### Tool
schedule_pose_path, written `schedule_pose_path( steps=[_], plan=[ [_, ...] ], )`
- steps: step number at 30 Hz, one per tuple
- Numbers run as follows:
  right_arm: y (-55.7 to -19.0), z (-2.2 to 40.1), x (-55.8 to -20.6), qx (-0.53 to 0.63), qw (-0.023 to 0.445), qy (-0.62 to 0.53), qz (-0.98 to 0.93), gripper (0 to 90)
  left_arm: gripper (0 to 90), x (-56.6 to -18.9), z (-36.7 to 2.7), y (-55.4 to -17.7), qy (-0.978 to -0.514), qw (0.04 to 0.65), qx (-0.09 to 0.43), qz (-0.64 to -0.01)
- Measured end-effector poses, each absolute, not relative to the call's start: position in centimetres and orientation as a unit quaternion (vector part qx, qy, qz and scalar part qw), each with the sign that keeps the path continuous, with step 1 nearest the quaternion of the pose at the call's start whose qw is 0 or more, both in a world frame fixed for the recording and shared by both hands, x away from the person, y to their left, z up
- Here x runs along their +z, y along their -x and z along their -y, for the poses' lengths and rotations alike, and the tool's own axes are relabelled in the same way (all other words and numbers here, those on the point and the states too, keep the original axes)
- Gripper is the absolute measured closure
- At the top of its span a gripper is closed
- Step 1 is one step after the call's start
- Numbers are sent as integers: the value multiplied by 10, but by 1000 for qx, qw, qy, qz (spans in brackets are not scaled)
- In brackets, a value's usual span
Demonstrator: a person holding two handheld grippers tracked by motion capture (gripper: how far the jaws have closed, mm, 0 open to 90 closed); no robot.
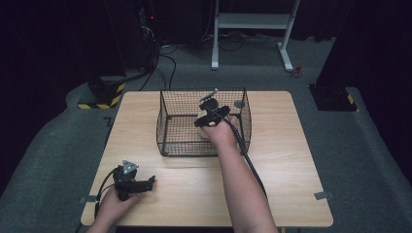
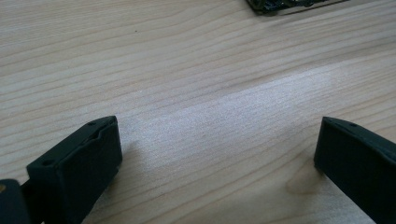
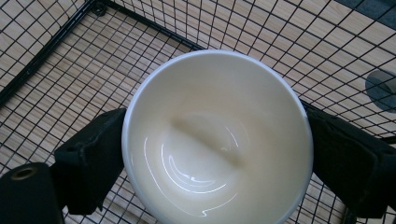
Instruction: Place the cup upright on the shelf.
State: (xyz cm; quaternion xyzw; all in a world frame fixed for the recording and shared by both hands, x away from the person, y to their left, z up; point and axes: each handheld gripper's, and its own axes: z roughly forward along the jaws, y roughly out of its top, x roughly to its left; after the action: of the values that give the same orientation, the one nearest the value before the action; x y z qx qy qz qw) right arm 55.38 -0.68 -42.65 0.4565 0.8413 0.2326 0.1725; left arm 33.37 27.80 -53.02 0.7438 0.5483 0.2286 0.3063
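At the centre of the high view, inside the black wire basket (image 1: 167,121), the right tool (image 1: 210,118) grips a white bowl (image 3: 217,140), one jaw pressed against each side of its rim in the right gripper view, the bowl sitting upright over the basket's mesh floor. Toward the lower left of the high view, the left tool (image 1: 138,183) rests on the bare wooden desk (image 1: 286,160), well apart from the basket, with its jaws spread wide and nothing between them.

Wooden table (image 1: 286,160) (grey carpet (image 1: 369,145) around)
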Motion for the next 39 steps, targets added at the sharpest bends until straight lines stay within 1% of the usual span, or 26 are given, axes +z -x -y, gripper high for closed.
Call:
schedule_pose_path(
  steps=[8, 12, 21, 29, 39],
  plan=[
    [-552, 9, -423, 249, 167, -456, -838, 85, 11, -530, -278, -334, -744, 306, 229, -548],
    [-550, 10, -419, 259, 180, -451, -835, 85, 11, -530, -278, -334, -744, 306, 229, -548],
    [-542, 11, -406, 279, 191, -436, -834, 85, 11, -530, -278, -334, -743, 308, 228, -549],
    [-532, 18, -397, 291, 196, -438, -828, 86, 11, -530, -277, -334, -743, 308, 228, -549],
    [-510, 31, -388, 314, 205, -428, -822, 86, 11, -531, -277, -333, -741, 310, 227, -550]
  ],
)
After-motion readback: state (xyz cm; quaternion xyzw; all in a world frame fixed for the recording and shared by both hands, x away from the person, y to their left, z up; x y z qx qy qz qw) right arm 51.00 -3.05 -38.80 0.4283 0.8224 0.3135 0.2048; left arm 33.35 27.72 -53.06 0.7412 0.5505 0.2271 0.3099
